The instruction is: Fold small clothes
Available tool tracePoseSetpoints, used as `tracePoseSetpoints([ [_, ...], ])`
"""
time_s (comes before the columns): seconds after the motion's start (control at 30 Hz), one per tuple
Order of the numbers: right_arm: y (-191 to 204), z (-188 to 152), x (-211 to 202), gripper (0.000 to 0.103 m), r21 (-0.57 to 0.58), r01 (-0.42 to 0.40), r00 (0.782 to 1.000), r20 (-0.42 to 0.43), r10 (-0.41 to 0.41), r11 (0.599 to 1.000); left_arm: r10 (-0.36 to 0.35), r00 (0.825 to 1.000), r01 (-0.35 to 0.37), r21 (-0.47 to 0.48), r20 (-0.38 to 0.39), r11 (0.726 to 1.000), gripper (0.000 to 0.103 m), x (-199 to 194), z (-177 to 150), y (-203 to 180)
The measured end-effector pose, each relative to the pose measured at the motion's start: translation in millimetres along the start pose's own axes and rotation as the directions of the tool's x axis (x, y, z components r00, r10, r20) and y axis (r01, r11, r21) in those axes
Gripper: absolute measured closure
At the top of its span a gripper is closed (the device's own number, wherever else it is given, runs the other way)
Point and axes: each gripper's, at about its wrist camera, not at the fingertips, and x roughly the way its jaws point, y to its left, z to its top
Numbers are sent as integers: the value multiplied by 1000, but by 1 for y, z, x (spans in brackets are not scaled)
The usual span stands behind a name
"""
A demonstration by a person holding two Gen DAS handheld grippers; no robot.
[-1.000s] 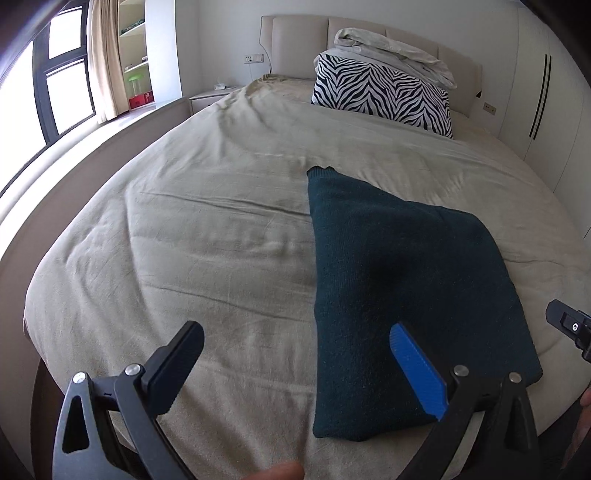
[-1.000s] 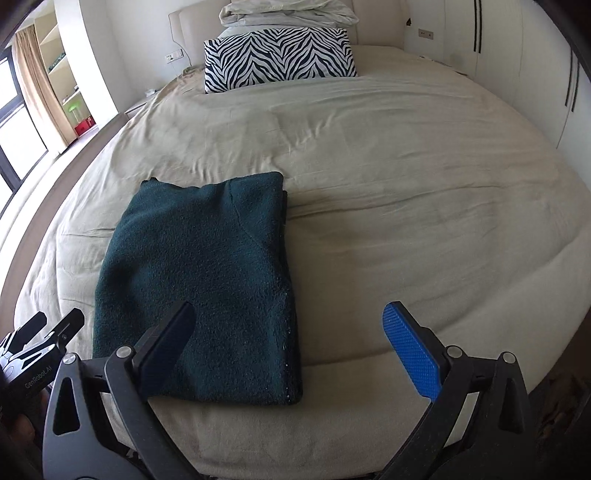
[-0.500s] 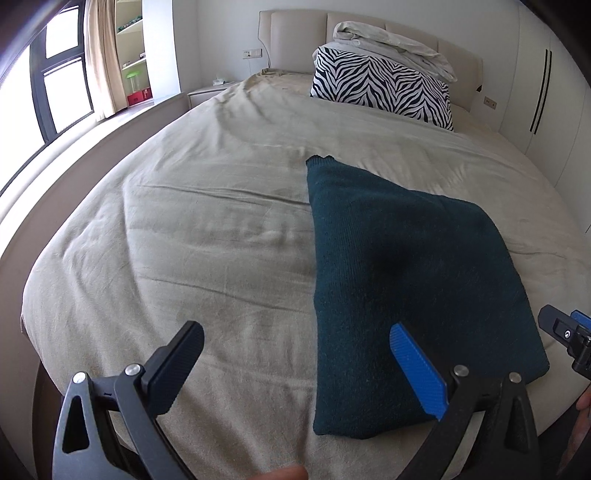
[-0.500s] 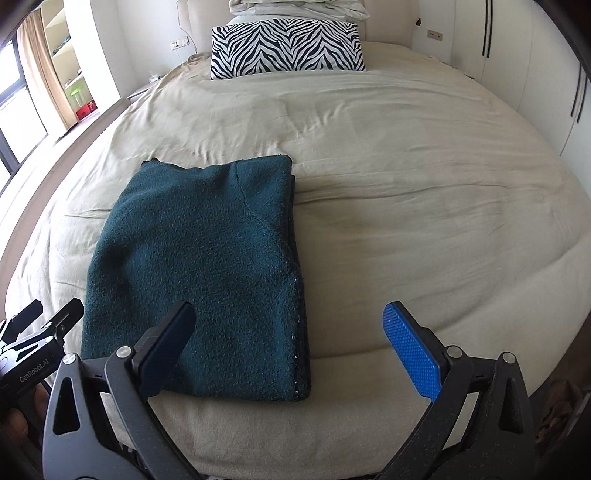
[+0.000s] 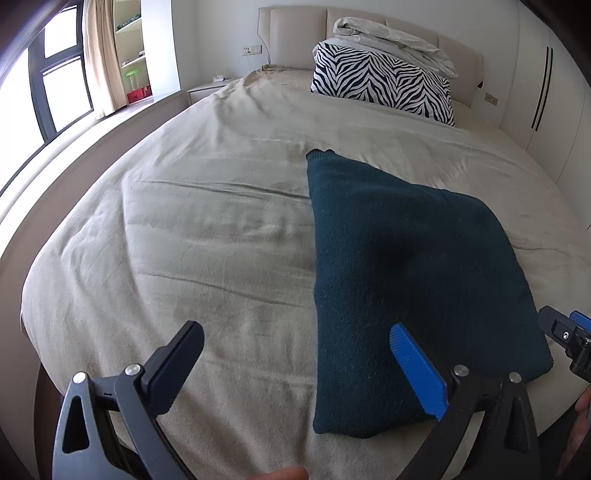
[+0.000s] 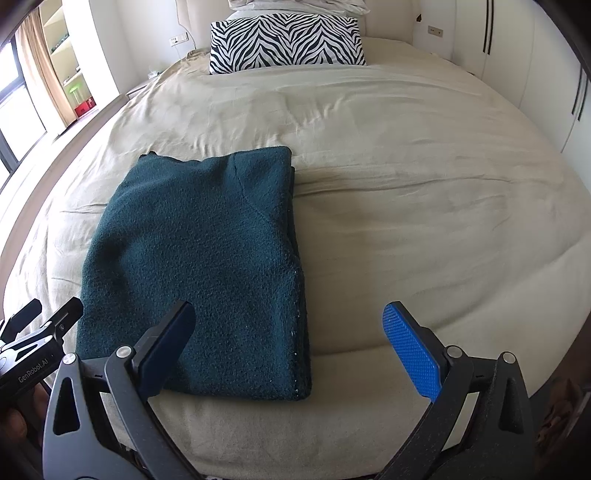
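Your left gripper [image 5: 295,373] is wide open and holds nothing. It hangs over the near edge of the bed [image 5: 207,236]. One finger is black and the other has a blue pad [image 5: 417,373]. The blue one sits in front of the near left corner of the sweater [image 5: 410,280], but you cannot tell if it touches it.

Your right gripper [image 6: 295,350] is wide open too, and it is empty. Its black finger [image 6: 166,347] sits in front of the near edge of the sweater [image 6: 199,266]. Its blue finger is over the bare bed cover [image 6: 424,221] to the right.

Each camera catches the other gripper at its edge: your right one at the far right of the left view, your left one at the far left of the right view.

The sweater is dark green and folded into a flat block. It lies on the bed close to the near edge, between your two grippers. In the right view its right side shows stacked layers.

Past the sweater the tan cover runs on, with soft wrinkles. At the far end a zebra pillow [image 5: 384,83] leans by the headboard [image 5: 295,33], with a crumpled pale blanket [image 5: 391,38] on top. A window [image 5: 55,92] and a curtain [image 5: 99,55] are far off on the left.
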Motion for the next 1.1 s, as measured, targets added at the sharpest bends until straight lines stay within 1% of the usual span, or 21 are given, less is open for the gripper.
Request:
tracePoseSetpoints([
  [1.1, 3, -2, 2, 0, 1, 2, 1000, -1, -2, 1000, 0, 1000, 0, 1, 0, 1000, 0, 0, 0, 0],
])
